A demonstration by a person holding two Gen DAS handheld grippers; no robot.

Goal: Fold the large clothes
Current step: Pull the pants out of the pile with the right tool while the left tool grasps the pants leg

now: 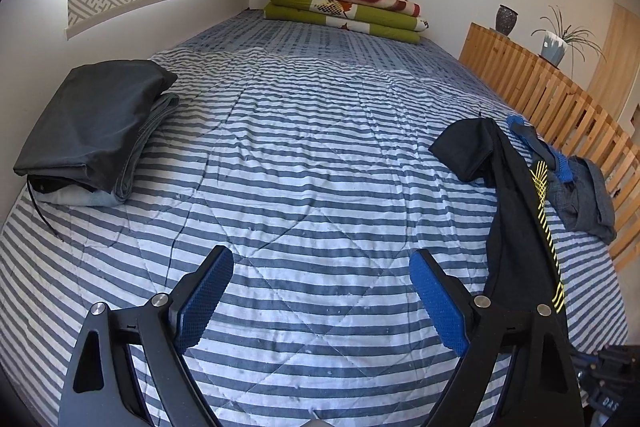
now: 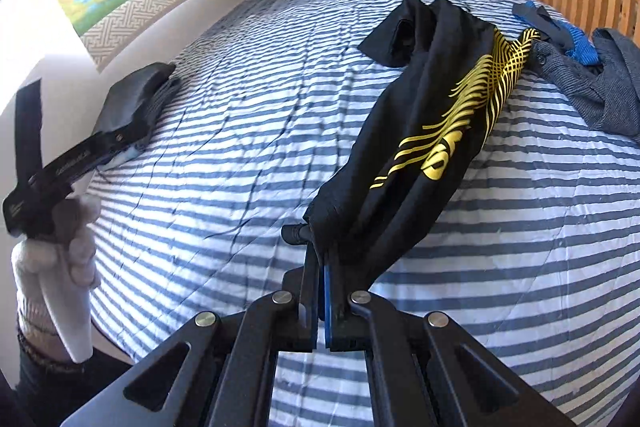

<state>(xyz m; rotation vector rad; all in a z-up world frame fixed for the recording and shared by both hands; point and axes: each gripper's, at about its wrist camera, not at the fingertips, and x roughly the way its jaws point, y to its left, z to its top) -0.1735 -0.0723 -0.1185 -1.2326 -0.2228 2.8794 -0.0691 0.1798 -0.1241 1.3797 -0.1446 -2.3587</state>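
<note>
Right hand-held gripper (image 2: 320,267) pointed steeply down, clamped on a black shirt (image 2: 432,115) trailing across the striped bed (image 2: 240,107). Left hand-held gripper (image 1: 320,303), in a white-gloved hand (image 2: 60,259), hovered wide and empty. One folded pile (image 1: 96,131) lay by the wall, three loose garments (image 1: 584,195) near wooden slats (image 1: 560,95).

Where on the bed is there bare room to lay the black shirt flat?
The striped quilt is bare between the folded dark pile by the wall and the black shirt. The side by the wooden rail is crowded with grey and blue clothes.
</note>
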